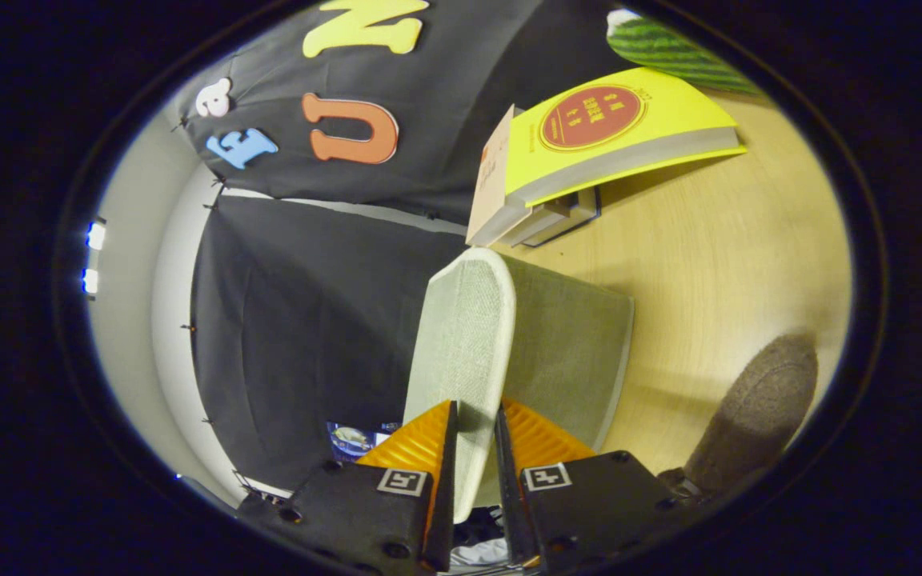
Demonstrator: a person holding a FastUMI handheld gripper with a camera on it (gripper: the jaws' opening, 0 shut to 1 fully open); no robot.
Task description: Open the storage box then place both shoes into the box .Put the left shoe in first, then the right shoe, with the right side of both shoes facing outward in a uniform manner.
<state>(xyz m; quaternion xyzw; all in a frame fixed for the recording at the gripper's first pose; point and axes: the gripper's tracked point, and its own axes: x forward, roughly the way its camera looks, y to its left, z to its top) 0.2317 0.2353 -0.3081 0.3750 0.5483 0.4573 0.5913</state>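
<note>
Storage box's pale green fabric lid [509, 336] stands lifted, its rim pinched between the gripper [475, 432] fingers. Beyond lie a yellow book [613, 128] and a brown felt shoe [757, 416] on the wooden table [717, 240].

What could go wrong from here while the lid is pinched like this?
1. The gripper holds the lid only by its thin edge, so the lid may slip out and drop shut.
2. The books lie just beyond the raised lid; swinging it further could bump them.
3. A shoe sits close beside the gripper and might get nudged across the table.
</note>
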